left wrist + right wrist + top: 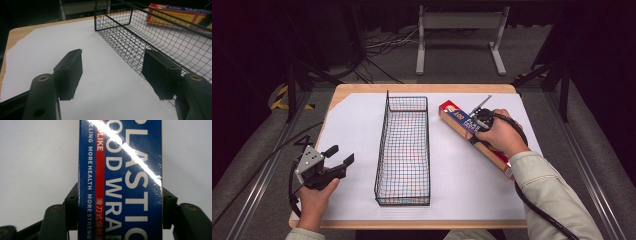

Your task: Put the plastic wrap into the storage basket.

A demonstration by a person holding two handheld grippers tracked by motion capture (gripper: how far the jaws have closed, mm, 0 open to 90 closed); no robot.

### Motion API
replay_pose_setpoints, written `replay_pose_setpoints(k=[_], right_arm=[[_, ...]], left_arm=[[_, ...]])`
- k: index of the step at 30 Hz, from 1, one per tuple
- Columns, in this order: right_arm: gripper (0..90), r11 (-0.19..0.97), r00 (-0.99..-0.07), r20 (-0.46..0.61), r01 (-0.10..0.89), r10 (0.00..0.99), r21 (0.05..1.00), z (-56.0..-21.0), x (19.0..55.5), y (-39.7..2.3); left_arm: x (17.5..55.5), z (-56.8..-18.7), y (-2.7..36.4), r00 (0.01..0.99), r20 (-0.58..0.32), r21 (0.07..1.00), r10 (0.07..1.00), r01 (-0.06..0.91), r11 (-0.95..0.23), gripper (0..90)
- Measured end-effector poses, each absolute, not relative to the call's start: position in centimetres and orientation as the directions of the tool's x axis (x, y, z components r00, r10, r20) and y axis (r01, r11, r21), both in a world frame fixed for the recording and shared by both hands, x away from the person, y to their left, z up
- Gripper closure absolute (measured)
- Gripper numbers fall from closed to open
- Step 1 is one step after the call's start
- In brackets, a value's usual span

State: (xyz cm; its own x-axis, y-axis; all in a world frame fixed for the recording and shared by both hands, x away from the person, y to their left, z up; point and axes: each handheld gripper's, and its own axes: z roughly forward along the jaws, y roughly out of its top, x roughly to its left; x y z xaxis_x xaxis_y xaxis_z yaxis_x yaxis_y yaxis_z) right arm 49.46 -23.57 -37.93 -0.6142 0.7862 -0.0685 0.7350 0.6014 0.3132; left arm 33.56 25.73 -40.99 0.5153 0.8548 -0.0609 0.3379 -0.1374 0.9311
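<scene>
A long plastic wrap box (462, 124), blue on top with red and orange sides, lies slantwise on the white sheet right of the wire basket (403, 150). My right gripper (478, 131) reaches down over its middle and is shut on it. In the right gripper view the box (120, 180) sits between both pads, which press its long sides. My left gripper (339, 155) hovers open near the table's front left, its jaws empty. In the left gripper view the fingers (71, 72) stand wide apart beside the basket's (140, 42) left wall, and the box (180, 13) shows beyond the mesh.
A white paper sheet (357, 130) covers the wooden table (342, 90). The empty black wire basket stands lengthwise in the middle. Beyond the far edge are cables and a grey stand (459, 30) on the floor. Black cables trail from both grippers.
</scene>
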Motion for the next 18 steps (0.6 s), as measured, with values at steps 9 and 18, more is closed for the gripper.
replay_pose_setpoints(k=[9, 18], right_arm=[[39.7, 0.546, -0.57, -0.034, 0.764, 0.821, 0.343, -35.9, 48.7, -23.3], [39.7, 0.518, -0.542, -0.042, 0.774, 0.839, 0.364, -33.7, 47.7, -23.1]], left_arm=[[34.3, -41.2, 25.4, 0.511, -0.069, 0.931, 0.857, 0.342, -0.129, 33.2], [34.8, -41.2, 25.6, 0.5, -0.071, 0.934, 0.863, 0.338, -0.119, 33.2]])
